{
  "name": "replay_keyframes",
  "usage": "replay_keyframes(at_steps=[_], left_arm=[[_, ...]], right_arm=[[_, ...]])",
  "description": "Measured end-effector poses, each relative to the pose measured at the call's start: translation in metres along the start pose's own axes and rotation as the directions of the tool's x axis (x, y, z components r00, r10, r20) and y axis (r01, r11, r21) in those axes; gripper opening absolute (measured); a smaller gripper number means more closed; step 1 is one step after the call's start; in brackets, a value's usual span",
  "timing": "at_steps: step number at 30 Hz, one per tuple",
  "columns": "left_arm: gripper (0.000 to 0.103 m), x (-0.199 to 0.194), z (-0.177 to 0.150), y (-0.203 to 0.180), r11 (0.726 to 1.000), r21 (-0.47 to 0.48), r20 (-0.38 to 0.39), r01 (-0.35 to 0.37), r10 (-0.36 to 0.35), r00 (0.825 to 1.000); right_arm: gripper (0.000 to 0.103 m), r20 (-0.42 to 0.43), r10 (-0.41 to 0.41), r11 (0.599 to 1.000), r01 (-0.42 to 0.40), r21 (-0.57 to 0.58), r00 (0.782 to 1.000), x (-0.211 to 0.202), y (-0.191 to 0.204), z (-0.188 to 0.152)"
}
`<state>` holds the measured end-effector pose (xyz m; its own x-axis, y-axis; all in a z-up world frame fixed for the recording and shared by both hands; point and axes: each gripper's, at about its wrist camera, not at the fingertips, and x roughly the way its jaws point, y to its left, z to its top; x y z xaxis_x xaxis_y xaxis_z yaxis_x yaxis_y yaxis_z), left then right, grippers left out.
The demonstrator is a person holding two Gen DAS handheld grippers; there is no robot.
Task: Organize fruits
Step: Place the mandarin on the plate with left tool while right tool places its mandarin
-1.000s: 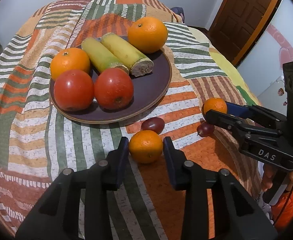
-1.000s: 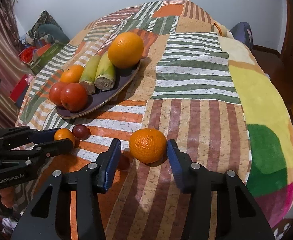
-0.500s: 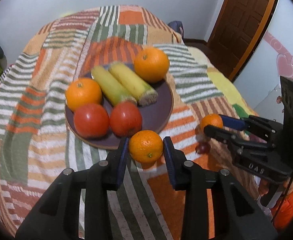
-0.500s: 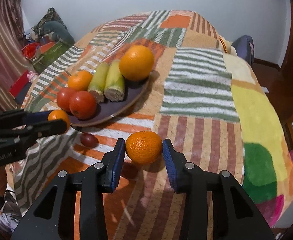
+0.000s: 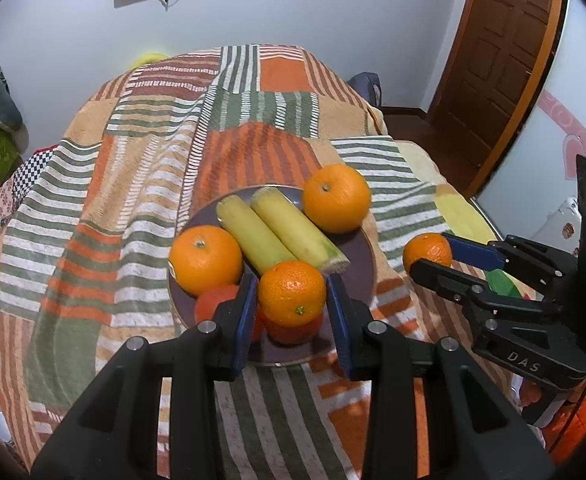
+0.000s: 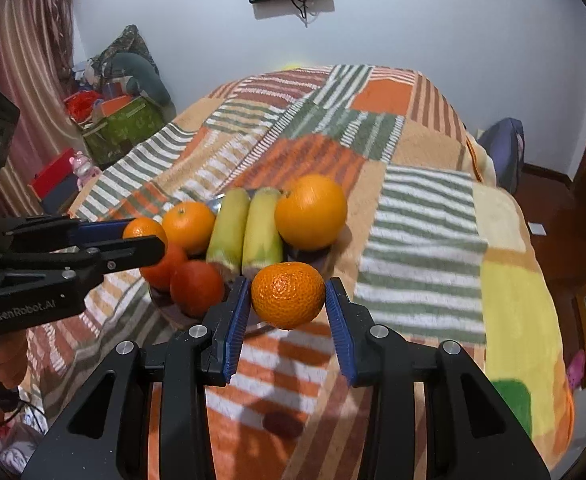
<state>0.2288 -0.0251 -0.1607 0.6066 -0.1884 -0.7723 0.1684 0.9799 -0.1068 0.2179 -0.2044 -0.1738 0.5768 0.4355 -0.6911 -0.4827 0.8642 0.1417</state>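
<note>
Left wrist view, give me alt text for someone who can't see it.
The left hand-held gripper holds a small orange above a dark plate of oranges, tomatoes and two yellow-green stalks on a striped blanket. At right, the right hand-held gripper holds another small orange.

You get even, fairly bright indoor light from above; soft shadows fall on the blanket (image 6: 421, 216) just under the right gripper (image 6: 289, 300). Both views bow strongly and go black at the corners. The big orange (image 6: 311, 212) beyond it looks slightly smeared.
</note>
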Motion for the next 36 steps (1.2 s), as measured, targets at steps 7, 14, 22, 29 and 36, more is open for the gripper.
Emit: replay_keyframes(at_steps=[7,14,22,29,36], left_arm=[[0.035,0.017,0.009,0.012,1.000,-0.013,-0.010,-0.015,0.015,1.000],[0.035,0.035,0.012,0.019,1.000,-0.016,-0.034,-0.022,0.022,0.999],[0.035,0.047,0.013,0.021,1.000,-0.011,-0.044,-0.021,0.021,0.999],[0.035,0.053,0.013,0.021,1.000,-0.007,-0.053,-0.023,0.023,0.998],[0.035,0.053,0.011,0.023,1.000,-0.017,-0.073,-0.014,0.013,0.997]], right_arm=[[0.036,-0.004,0.008,1.000,-0.008,-0.005,1.000,0.019,0.000,0.012],[0.036,-0.043,0.008,1.000,-0.007,0.010,0.999,0.042,-0.005,0.013],[0.036,-0.070,0.008,0.999,-0.005,0.032,0.998,0.057,-0.010,0.009],[0.036,-0.076,0.005,1.000,-0.003,0.025,0.997,0.061,-0.009,0.008],[0.036,-0.092,0.002,1.000,0.001,0.031,0.996,0.062,-0.010,0.010]])
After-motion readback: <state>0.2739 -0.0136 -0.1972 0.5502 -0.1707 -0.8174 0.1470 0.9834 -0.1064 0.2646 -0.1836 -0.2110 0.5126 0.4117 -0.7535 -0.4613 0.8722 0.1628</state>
